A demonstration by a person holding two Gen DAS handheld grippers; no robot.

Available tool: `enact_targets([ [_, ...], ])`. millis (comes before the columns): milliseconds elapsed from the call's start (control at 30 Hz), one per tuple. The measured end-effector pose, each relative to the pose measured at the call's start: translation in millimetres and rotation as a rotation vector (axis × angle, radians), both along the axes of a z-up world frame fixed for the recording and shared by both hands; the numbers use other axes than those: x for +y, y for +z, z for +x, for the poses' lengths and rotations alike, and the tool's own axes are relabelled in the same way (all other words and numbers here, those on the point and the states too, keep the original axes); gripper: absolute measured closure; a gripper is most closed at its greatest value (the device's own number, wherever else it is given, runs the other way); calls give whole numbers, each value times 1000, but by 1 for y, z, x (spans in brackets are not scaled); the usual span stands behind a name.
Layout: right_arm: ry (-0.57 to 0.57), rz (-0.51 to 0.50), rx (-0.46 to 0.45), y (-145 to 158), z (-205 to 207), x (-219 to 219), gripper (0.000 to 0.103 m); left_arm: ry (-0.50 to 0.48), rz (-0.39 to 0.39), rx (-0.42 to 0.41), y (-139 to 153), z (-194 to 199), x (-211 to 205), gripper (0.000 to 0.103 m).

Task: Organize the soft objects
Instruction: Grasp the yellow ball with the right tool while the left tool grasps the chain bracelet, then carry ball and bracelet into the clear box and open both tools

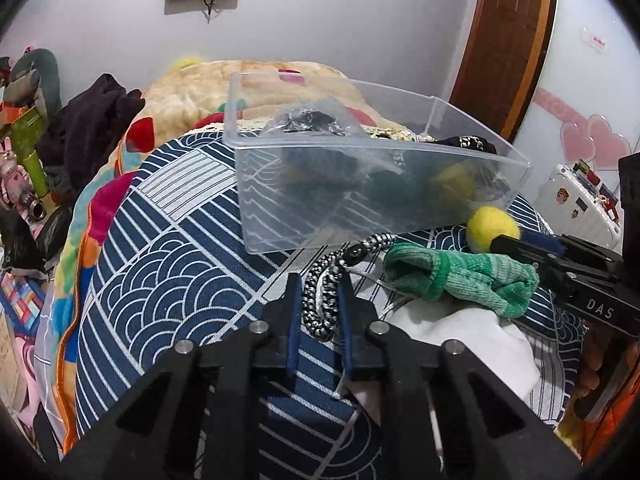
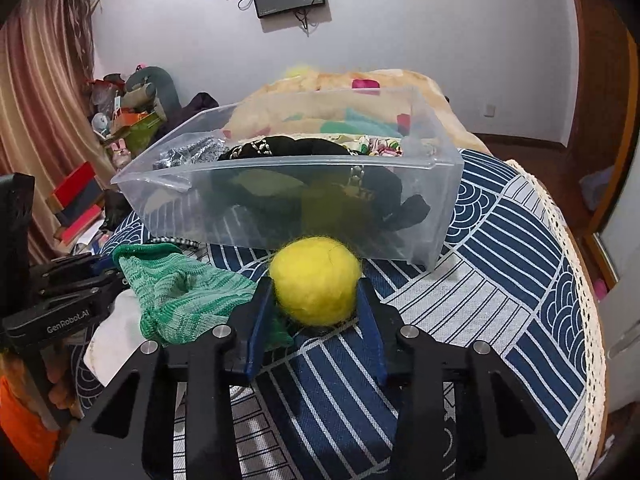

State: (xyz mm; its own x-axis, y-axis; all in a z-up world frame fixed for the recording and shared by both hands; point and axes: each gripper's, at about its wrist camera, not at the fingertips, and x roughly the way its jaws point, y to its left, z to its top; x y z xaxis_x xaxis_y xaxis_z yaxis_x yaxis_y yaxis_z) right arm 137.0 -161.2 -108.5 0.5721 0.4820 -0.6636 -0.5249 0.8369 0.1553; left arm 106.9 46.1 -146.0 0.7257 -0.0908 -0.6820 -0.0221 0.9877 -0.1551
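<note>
Bed with navy wave-pattern cover [image 2: 500, 240] carries clear plastic rectangular bin [image 1: 360, 184] (dark clothes inside), crumpled green knit sock [image 1: 460, 280] just before it, right gripper [image 2: 316, 300] jaws clamped on fuzzy yellow ball [image 2: 316, 280], left gripper [image 1: 318, 292] jaws pinched on black-and-white braided cord [image 1: 320, 300].

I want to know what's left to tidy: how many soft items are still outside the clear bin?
3: a black-and-white cord in the left gripper, a yellow ball in the right gripper, a green sock between them. White cloth underneath may hide more.
</note>
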Motion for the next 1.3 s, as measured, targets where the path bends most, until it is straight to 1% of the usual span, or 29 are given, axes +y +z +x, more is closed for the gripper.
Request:
enact_targets([
  [33, -1, -3, -9, 1, -2, 0, 66, 4, -3, -4, 0, -2, 1, 94],
  [100, -4, -8, -27, 5, -3, -1, 66, 9, -5, -11, 3, -6, 1, 97],
  [333, -22, -5, -78, 17, -7, -5, 66, 24, 3, -69, 20, -28, 3, 97],
  [533, -31, 19, -129, 34, -11, -10, 66, 24, 12, -145, 47, -42, 2, 97],
  [667, -33, 48, -168, 49, -12, -11, 66, 17, 17, -194, 65, -44, 1, 97],
  [767, -40, 62, -200, 61, -10, -11, 66, 19, 20, -225, 78, -39, 2, 97],
  [867, -51, 74, -225, 70, -6, -11, 66, 17, 4, -253, 91, -30, 4, 97],
  [1000, -59, 93, -253, 79, 2, -8, 66, 16, 3, -262, 101, -14, 3, 97],
  [1133, -52, 82, -273, 85, 13, 4, 66, 8, 17, -253, 102, 5, -1, 97],
  [1300, -50, 52, -251, 78, 31, 20, 66, -3, 48, -217, 95, 32, -10, 97],
])
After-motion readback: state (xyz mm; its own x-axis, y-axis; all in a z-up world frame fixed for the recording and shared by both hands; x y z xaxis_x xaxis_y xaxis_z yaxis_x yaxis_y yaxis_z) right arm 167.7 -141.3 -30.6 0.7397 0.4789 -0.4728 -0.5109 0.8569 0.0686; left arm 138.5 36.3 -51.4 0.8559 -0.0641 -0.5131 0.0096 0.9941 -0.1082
